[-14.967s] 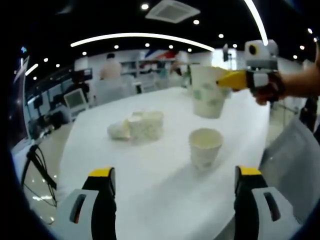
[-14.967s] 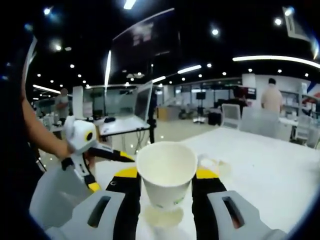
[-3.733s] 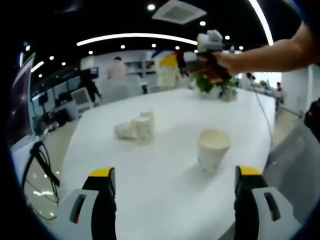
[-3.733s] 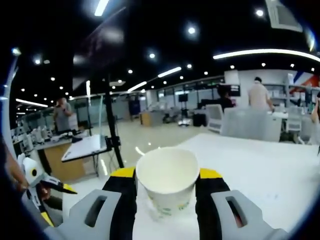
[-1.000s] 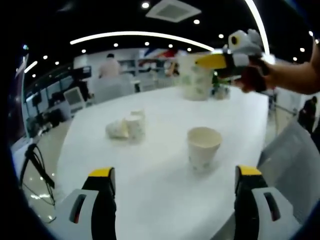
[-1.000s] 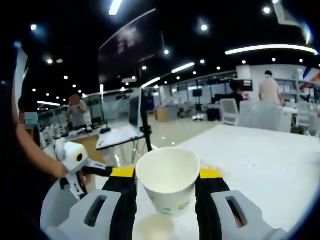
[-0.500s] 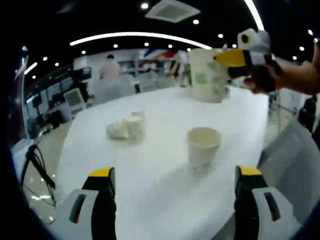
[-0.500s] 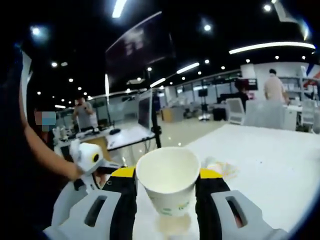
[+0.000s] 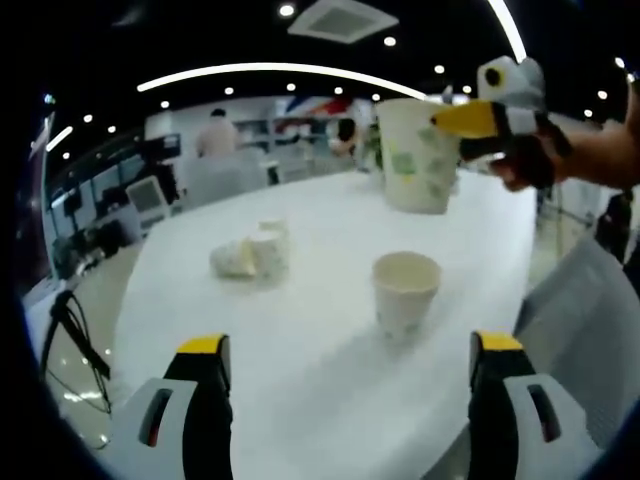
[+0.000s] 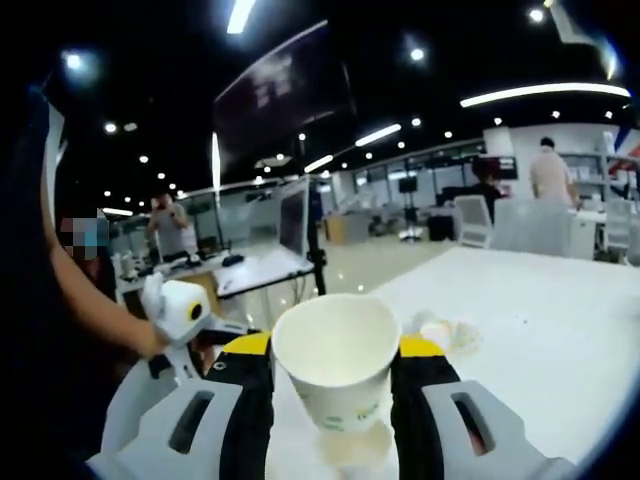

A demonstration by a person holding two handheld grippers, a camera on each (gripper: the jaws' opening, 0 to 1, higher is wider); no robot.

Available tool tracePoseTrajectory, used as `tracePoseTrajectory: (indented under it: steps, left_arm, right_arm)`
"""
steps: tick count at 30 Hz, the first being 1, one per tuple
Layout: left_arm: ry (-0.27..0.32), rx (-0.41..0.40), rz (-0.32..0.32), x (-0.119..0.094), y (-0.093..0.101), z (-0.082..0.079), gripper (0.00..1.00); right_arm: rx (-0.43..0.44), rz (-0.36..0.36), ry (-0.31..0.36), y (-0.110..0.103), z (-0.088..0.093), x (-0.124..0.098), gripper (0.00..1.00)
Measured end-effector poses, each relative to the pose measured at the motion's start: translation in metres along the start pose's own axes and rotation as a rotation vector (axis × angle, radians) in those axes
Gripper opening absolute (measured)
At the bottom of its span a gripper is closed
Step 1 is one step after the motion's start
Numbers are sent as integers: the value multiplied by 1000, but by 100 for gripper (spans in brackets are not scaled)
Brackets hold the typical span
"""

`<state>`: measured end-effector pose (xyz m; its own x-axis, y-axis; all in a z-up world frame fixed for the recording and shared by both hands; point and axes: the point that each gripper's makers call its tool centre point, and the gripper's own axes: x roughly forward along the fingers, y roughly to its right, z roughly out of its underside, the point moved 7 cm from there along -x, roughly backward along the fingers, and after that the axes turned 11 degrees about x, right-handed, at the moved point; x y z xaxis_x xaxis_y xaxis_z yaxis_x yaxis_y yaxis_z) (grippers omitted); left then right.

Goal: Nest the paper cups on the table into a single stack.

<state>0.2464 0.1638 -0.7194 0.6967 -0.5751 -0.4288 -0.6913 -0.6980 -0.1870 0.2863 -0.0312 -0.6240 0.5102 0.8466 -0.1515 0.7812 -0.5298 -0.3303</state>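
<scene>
Right gripper [image 10: 331,385] jaws clamped on a white printed paper cup [image 10: 337,370], hovering above an upright cup [image 9: 405,292].
Left gripper [image 9: 350,400] jaws apart, idle; more cups [image 9: 251,255] across the white bench [image 9: 330,390]. Thin, light, crushable: grip the sidewall gently.

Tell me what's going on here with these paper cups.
A person is stacking paper cups with two handheld grippers. The right gripper holds one paper cup upright between its jaws, raised above the white table near an upright cup standing there. A small cluster of cups lies farther back on the table. The left gripper is open and holds nothing, low at the table's near edge.
</scene>
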Motion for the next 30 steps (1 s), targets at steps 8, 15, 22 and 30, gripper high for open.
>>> tracePoseTrajectory:
  steps: [8,15,22,30]
  left_arm:
    - [0,-7,-2,1,-1,1,99]
    - [4,-13,-7,0,-2,0,99]
    - [4,-17,-13,0,-3,0,99]
    - [9,-19,-17,-1,-3,0,99]
  right_arm:
    - [9,3,40,13,21,5,42]
    - [29,18,29,21,41,12,42]
    - [20,19,11,19,53,18,42]
    - [32,52,-16,27,79,25,42]
